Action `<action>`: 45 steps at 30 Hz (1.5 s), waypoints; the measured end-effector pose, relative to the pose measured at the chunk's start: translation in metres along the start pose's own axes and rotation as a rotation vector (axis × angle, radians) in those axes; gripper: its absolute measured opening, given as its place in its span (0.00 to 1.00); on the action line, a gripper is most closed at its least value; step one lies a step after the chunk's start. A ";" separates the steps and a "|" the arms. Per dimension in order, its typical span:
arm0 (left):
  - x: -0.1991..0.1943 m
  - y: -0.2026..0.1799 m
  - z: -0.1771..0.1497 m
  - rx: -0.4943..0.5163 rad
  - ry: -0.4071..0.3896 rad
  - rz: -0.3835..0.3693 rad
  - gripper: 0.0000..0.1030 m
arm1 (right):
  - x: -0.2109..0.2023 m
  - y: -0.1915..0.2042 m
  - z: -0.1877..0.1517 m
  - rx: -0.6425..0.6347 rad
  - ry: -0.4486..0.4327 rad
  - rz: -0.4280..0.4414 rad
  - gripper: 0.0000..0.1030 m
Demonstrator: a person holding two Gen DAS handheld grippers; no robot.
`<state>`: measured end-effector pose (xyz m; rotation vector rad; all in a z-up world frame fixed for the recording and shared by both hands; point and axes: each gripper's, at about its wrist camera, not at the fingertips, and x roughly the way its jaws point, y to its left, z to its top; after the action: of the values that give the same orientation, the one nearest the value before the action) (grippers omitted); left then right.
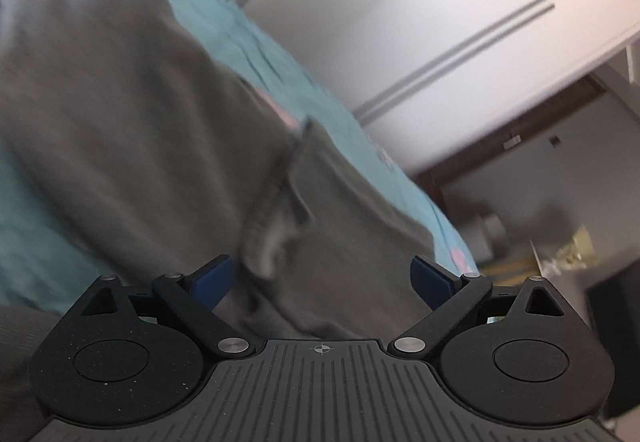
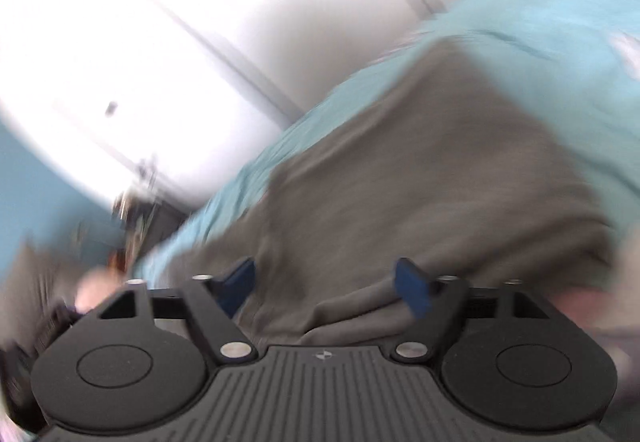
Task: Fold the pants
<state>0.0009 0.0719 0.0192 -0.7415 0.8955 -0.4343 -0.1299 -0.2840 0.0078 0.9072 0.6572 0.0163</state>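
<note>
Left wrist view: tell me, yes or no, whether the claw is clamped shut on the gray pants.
No: the left claw stands wide open, its blue fingers spread apart over the gray pants.

Bunched grey cotton pants (image 1: 132, 129) fill the turquoise bed sheet (image 1: 224, 29) ahead; white wardrobe doors (image 1: 420, 1) wall off the bed's far side.

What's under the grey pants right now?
The grey pants lie on a light teal bed sheet with pink patches, which shows around their edges in both wrist views. Whatever lies directly beneath the fabric is covered, so I cannot tell if anything else is there.
</note>
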 end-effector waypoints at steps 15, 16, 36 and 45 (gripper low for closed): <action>0.056 0.021 -0.002 -0.119 0.124 0.016 0.95 | -0.009 -0.058 0.005 0.289 -0.109 -0.003 0.91; 0.054 0.022 -0.002 -0.132 0.117 0.004 0.95 | -0.008 -0.059 0.005 0.294 -0.137 -0.010 0.91; 0.063 -0.015 -0.026 0.150 0.081 0.320 0.26 | 0.003 -0.074 0.011 0.295 -0.175 -0.213 0.21; 0.053 -0.026 -0.035 0.223 0.055 0.381 0.16 | -0.004 -0.061 0.011 0.194 -0.200 -0.262 0.19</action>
<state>0.0008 0.0077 -0.0048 -0.3438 0.9966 -0.2111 -0.1427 -0.3316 -0.0302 0.9876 0.5923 -0.3736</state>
